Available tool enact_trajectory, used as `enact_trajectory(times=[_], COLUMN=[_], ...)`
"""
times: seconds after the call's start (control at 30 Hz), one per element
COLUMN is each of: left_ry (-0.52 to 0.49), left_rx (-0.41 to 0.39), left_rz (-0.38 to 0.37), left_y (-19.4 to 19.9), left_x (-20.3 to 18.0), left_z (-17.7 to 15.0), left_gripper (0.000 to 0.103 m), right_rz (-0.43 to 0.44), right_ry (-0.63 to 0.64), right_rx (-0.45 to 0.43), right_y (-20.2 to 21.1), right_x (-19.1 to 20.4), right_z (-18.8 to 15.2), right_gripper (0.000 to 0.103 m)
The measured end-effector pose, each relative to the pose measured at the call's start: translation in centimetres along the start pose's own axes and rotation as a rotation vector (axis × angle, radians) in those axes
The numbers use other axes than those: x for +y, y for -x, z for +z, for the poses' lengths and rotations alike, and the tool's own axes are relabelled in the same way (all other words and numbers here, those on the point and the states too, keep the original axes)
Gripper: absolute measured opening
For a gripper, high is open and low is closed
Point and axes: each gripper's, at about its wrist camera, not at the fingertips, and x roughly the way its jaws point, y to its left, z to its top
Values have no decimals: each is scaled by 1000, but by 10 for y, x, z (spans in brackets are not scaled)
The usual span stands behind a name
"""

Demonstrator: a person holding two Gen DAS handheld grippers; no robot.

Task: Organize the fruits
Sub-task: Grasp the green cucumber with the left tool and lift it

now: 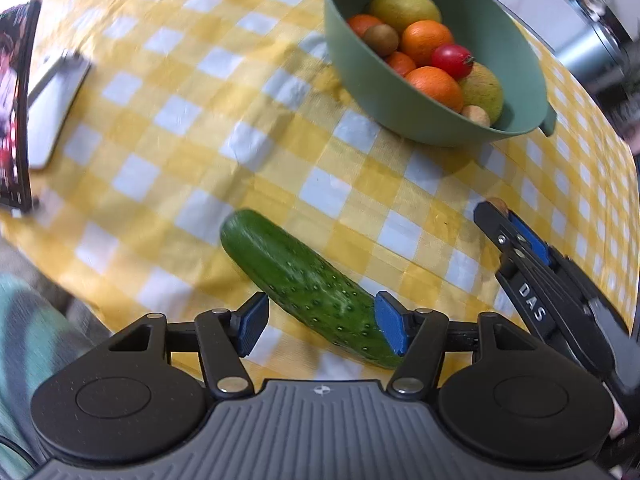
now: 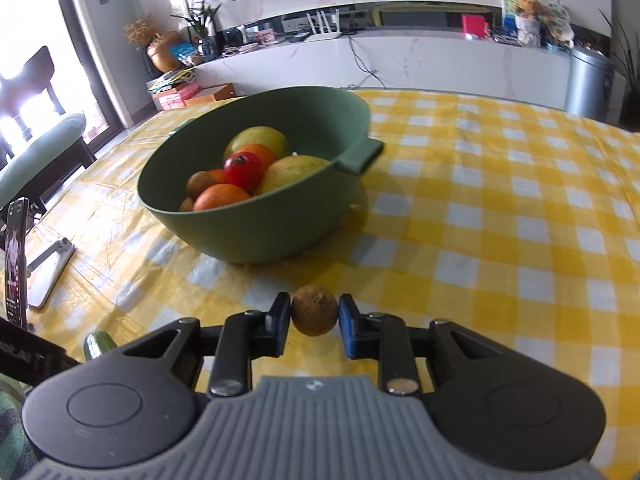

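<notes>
- Left wrist view: your left gripper (image 1: pixel 322 322) points steeply down at the yellow-and-white checked tablecloth (image 1: pixel 168 128); its jaws stand fairly wide and grip nothing; the cucumber (image 1: pixel 304 284) lies flat on the cloth, running diagonally between the blue pads (image 1: pixel 250 326); the right-hand pad looks to be right against the cucumber's near end, the left-hand one is clear of it
- Same view, further back: the green bowl (image 1: pixel 516 56) sits on the cloth well apart from the cucumber, loaded with oranges (image 1: pixel 426 40), a red tomato (image 1: pixel 450 59), a couple of yellow-green fruits and some small brown ones; your right gripper (image 1: pixel 496 210) pokes in from the right edge with a bit of something brown at its tip
- Same view, left edge: a phone (image 1: pixel 14 112) stands upright on a grey stand (image 1: pixel 56 104); it's all rather blurred over there
- Right wrist view: your right gripper (image 2: pixel 315 312) is pinched narrow on a small round brown fruit (image 2: pixel 315 310), both pads touching its sides; it's held just above the cloth (image 2: pixel 500 208), near the bowl (image 2: pixel 256 236) but outside it
- Same view: the bowl's side handle (image 2: pixel 362 158) faces right; the tip of the cucumber (image 2: pixel 96 344) peeks out at lower left beside the gripper body; the phone (image 2: pixel 16 256) and stand are on the far left; a white TV counter and a grey bin (image 2: pixel 588 84) sit behind the table
</notes>
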Motion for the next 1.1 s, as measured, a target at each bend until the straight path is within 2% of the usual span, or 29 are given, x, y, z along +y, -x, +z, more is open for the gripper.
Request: enact_trajectory(times=[0.17,0.53,0.7,0.87,1.0,1.1], left_ry=[94,106,102,67,-39,-139], left_rx=[-4,-36,-46,-35,-16,-19], left_rz=[29,135,157,148,157,193], left_y=[-8,-24,-28,-27,-26,-26], left_x=[-2,-22,-24,-22,-27,-35], left_z=[-1,-4,-7,-4,7,11], left_gripper=[76,77,76,70,61,58], right_rz=[15,38,42,50,52,56], right_ry=[-11,-103,-122,-126,-135,-134], right_rx=[-9,16,8,10,13,14], right_y=[2,-1,1,2,3,3], right_x=[-1,-18,-21,-23,-25,-25], right_z=[2,1,1,-1,0,0], right_gripper=[23,23,23,23,23,23])
